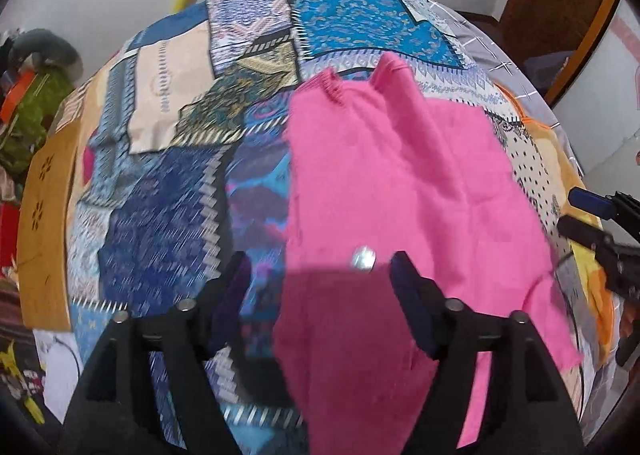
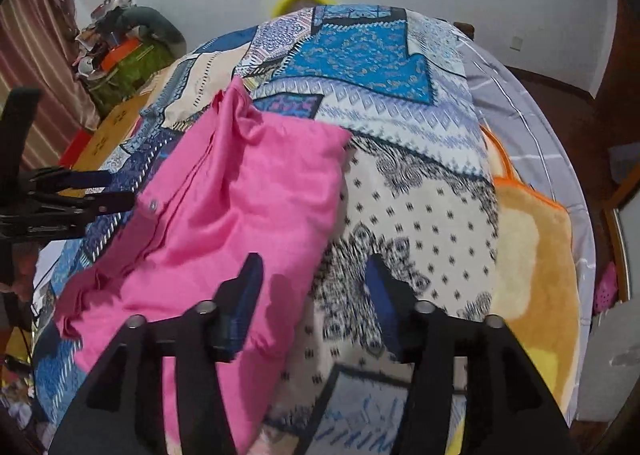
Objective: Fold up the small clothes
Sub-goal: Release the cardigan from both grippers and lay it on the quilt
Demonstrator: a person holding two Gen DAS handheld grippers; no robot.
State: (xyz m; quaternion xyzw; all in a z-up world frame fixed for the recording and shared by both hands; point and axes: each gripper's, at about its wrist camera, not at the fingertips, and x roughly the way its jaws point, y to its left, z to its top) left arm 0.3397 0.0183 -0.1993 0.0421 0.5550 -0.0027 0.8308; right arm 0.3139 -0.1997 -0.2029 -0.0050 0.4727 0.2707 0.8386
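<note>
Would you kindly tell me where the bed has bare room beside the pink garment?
Free: the patterned bedspread between the pink garment and the orange plush blanket, and the far turquoise patch. Crowded: the clutter pile beyond the bed's far left corner.

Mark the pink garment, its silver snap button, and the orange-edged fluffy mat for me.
pink garment (image 1: 392, 175): left wrist view, middle of the spread fabric.
silver snap button (image 1: 363, 257): left wrist view, the button's face.
orange-edged fluffy mat (image 2: 536, 255): right wrist view, its pile near the middle.
</note>
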